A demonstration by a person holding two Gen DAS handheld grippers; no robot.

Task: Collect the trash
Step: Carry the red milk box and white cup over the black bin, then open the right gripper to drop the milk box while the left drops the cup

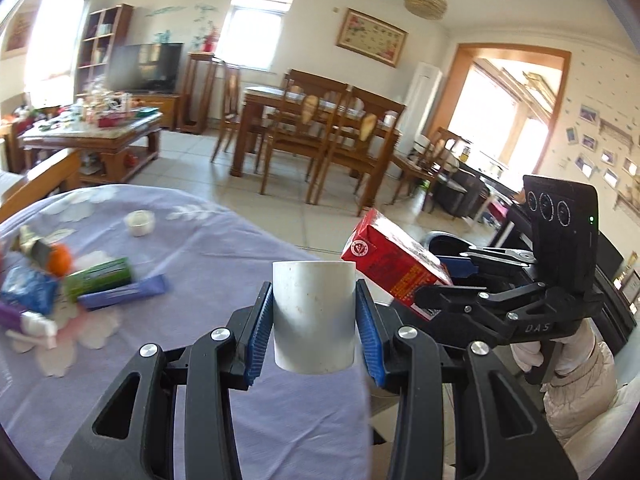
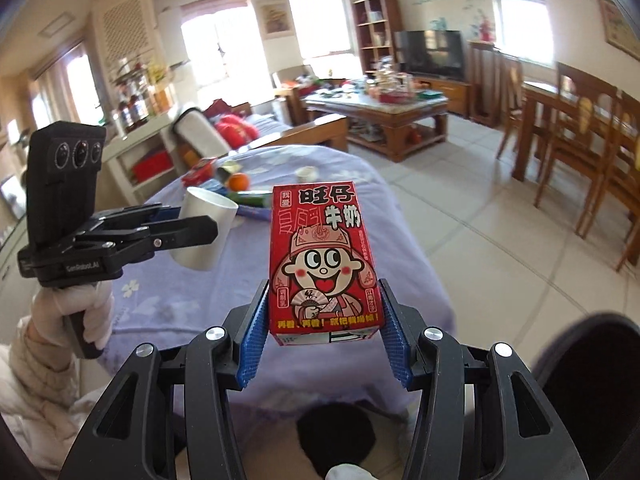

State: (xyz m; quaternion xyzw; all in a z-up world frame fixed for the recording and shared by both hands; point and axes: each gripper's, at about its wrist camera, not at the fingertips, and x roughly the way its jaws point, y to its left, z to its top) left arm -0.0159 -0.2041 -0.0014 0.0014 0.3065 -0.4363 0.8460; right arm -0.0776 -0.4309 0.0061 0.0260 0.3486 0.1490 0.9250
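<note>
My left gripper (image 1: 314,312) is shut on a white paper cup (image 1: 314,316), its blue pads pressed against both sides; the cup hangs over the near edge of the lilac tablecloth (image 1: 240,380). My right gripper (image 2: 324,320) is shut on a red milk carton (image 2: 322,256) with a cartoon face, held upright past the table's corner. In the left wrist view the carton (image 1: 396,264) and right gripper (image 1: 436,288) are to the right. The right wrist view has the left gripper (image 2: 200,224) with the cup (image 2: 204,232) at the left.
Loose items lie on the table: an orange (image 1: 60,258), a green box (image 1: 98,278), a purple tube (image 1: 122,292), a blue packet (image 1: 28,290), a small white cup (image 1: 139,222). A dark bin rim (image 2: 592,356) sits low right. Dining chairs (image 1: 320,136) and a coffee table (image 2: 380,116) stand beyond.
</note>
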